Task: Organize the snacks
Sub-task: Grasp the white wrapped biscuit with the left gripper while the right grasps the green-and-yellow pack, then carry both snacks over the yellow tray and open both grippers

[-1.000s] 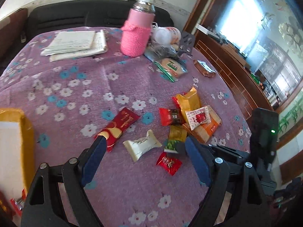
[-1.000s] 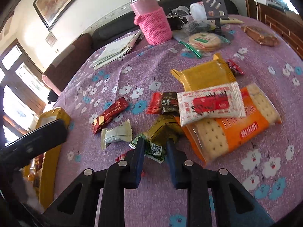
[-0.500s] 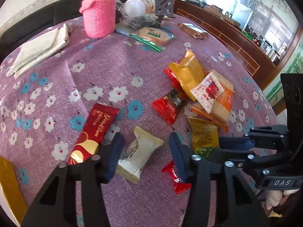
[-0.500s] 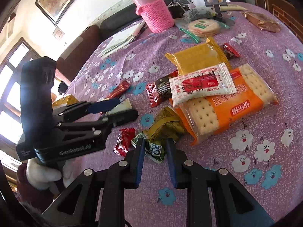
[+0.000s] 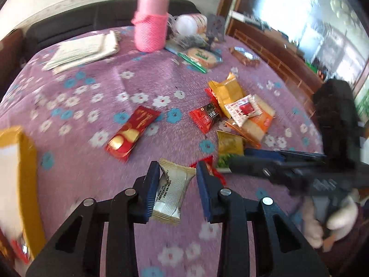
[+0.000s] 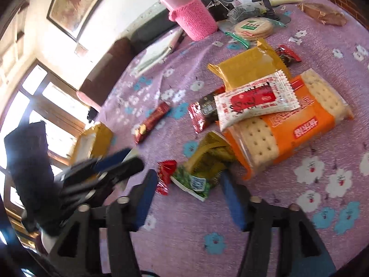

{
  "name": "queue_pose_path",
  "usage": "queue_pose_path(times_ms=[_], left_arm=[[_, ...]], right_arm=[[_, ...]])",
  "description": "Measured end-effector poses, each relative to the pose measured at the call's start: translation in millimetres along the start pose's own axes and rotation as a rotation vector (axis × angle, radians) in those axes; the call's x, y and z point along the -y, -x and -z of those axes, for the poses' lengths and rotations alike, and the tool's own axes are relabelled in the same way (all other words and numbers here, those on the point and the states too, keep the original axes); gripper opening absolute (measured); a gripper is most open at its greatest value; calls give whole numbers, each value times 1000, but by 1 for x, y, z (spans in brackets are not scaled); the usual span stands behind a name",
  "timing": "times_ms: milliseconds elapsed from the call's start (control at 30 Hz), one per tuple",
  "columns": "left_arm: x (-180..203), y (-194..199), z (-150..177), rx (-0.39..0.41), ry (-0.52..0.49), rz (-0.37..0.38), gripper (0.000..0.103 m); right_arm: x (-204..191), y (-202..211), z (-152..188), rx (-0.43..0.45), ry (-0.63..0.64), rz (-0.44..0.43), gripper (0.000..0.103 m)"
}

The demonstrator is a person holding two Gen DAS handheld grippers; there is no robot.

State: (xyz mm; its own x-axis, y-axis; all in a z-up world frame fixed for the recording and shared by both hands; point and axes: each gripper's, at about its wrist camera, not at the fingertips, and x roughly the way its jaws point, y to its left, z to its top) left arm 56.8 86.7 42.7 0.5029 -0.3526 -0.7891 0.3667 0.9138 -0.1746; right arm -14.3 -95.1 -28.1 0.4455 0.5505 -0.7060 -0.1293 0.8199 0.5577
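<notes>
My left gripper (image 5: 177,175) straddles a cream snack packet (image 5: 171,190) on the purple flowered cloth; its jaws are narrow but a gap shows on the right side. My right gripper (image 6: 188,188) is open around a gold-and-green snack packet (image 6: 203,168), beside a small red candy (image 6: 165,175). In the left wrist view the right gripper (image 5: 233,161) lies over the same packet (image 5: 230,145). A long red bar (image 5: 132,133), a red-and-black packet (image 6: 203,113), a yellow packet (image 6: 249,67), a white-and-red sachet (image 6: 256,99) and an orange cracker pack (image 6: 297,129) lie around.
A yellow box (image 5: 16,180) stands at the left edge of the table. A pink knitted bottle (image 5: 151,26), folded papers (image 5: 85,50), round crackers (image 5: 203,56) and a brown wrapper (image 5: 244,55) sit at the far side. The table edge (image 5: 306,117) is to the right.
My left gripper moved forward and narrowed around the cream packet. My right gripper opened wide around the gold-and-green packet it had been shut on.
</notes>
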Motion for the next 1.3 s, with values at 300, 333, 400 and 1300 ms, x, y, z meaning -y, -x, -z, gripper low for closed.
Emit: queue_pose_path(times_ms=[300,333,400,1300], left_arm=[[-21,69,40,108,154,5,30],[-23,78,44,123,167,4,30],[-27,93,51,153,189,1,30],[-183,188,71,261,479,-187,31]], right_arm=[[1,-5,-6,49,-99,24,63],[-2,-6,-8,48,-108,57,58],[-11,-10,-11,49,-73,155,45],[-232,-15,13,17,358,-77,31]])
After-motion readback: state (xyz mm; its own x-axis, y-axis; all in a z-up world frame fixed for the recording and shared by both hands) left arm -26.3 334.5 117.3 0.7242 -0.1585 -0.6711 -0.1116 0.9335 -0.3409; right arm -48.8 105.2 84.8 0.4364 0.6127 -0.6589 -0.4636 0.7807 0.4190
